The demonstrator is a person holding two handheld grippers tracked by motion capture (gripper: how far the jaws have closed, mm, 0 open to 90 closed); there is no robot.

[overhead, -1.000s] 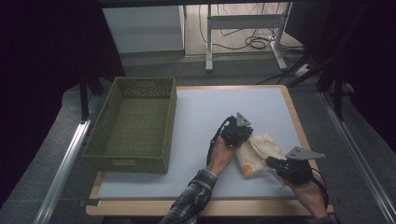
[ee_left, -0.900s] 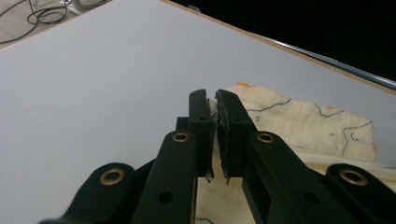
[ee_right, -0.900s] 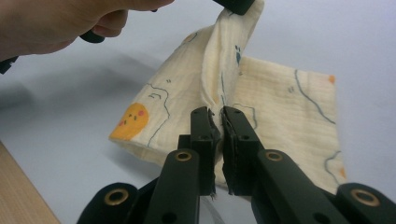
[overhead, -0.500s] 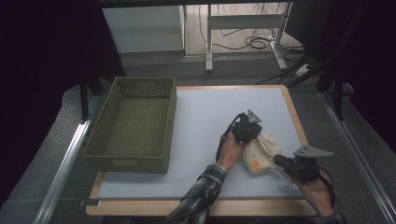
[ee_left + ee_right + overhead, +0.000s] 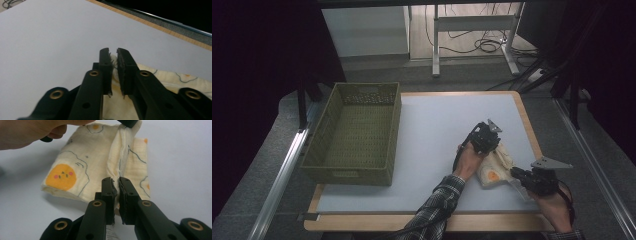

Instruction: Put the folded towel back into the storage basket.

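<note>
Bench (image 5: 432, 125) bare between the green basket (image 5: 354, 132) at its left and the folded cloth (image 5: 494, 167) near the right edge; wide passage there. Both grippers crowd the cloth, left gripper (image 5: 486, 140) at its far end, right gripper (image 5: 524, 177) at its near end.

My cloth (image 5: 82, 167) is cream, printed with orange-yolked fried eggs outlined in dark blue-grey, one yolk with a tiny face and pink cheeks. My claws (image 5: 116, 183) are black with brass rivets. The table (image 5: 432, 125) is pale grey, edged in wood; the basket (image 5: 354, 132) is olive green.
</note>
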